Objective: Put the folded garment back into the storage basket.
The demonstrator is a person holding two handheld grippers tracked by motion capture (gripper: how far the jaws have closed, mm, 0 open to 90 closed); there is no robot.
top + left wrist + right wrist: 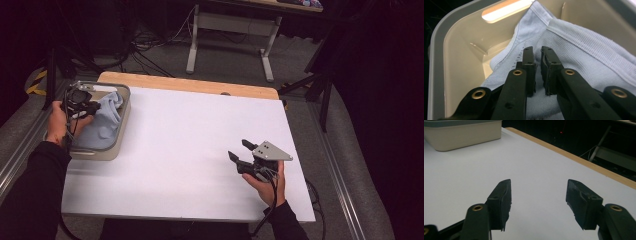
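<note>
A light blue cloth lies bunched inside a beige plastic bin at the table's left edge. My left gripper reaches down into that bin. In the left gripper view its jaws stand almost together, and my left gripper is shut on a raised fold of the cloth, with the bin's wall behind. My right gripper rests low over the white table at the front right, open with nothing in it. In the right gripper view my right gripper has bare tabletop between its wide-apart jaws.
The bin stands far off in the right gripper view. A wooden strip runs along the table's far edge. Beyond it are a desk frame and floor cables. The person's dark sleeves enter from the bottom.
</note>
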